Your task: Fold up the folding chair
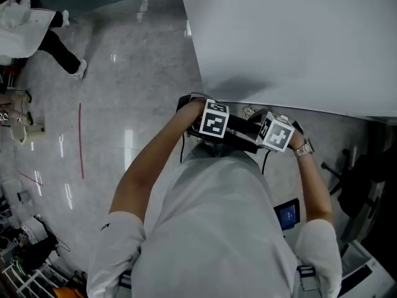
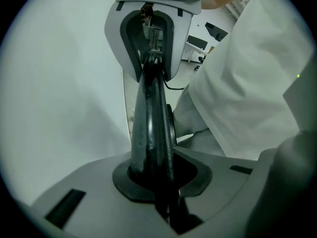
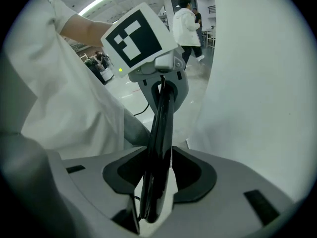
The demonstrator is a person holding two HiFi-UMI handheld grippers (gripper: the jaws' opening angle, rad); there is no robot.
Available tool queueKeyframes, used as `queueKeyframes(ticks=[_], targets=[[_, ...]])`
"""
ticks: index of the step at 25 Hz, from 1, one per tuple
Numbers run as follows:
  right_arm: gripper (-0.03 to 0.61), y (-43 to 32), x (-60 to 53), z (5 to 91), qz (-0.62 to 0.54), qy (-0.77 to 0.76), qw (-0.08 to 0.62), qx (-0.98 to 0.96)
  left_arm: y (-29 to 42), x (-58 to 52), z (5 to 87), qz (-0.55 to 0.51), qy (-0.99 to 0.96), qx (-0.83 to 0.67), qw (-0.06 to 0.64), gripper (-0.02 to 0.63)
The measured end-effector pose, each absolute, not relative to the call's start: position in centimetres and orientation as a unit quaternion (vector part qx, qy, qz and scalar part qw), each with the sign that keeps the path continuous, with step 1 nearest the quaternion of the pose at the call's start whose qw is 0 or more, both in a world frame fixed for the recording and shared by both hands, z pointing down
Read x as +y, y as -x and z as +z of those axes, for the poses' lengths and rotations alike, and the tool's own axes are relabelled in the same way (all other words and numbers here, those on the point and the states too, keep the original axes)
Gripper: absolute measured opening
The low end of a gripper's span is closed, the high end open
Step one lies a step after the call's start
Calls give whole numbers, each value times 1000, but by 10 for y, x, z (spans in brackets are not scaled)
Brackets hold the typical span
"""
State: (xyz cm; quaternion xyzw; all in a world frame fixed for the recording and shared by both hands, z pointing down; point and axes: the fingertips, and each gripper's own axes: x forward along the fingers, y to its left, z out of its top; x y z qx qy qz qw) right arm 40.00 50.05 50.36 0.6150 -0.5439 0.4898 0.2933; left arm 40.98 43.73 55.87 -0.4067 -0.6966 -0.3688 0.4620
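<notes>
At the upper left of the head view a person in white (image 1: 22, 23) is on the grey floor (image 1: 124, 92), near a red line (image 1: 81, 141). In the middle, the left gripper (image 2: 154, 182) is clamped narrowly on the thin black edge of the chair (image 2: 151, 123). That edge runs straight across to the right gripper (image 3: 157, 182), which grips it with jaws set wider, below the white table (image 1: 298, 36) at the upper right.
</notes>
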Motion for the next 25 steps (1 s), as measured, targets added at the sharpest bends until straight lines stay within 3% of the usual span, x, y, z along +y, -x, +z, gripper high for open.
queueKeyframes(ticks=[16, 18, 25], targets=[[132, -444, 507, 498, 479, -656, 347, -468, -447, 443, 551, -370, 484, -640, 468, 86], [132, -450, 507, 496, 478, -658, 350, -465, -458, 444, 545, -351, 504, -633, 471, 155], [132, -469, 512, 495, 470, -655, 360, -470, -490, 450, 528, -313, 561, -604, 471, 292]])
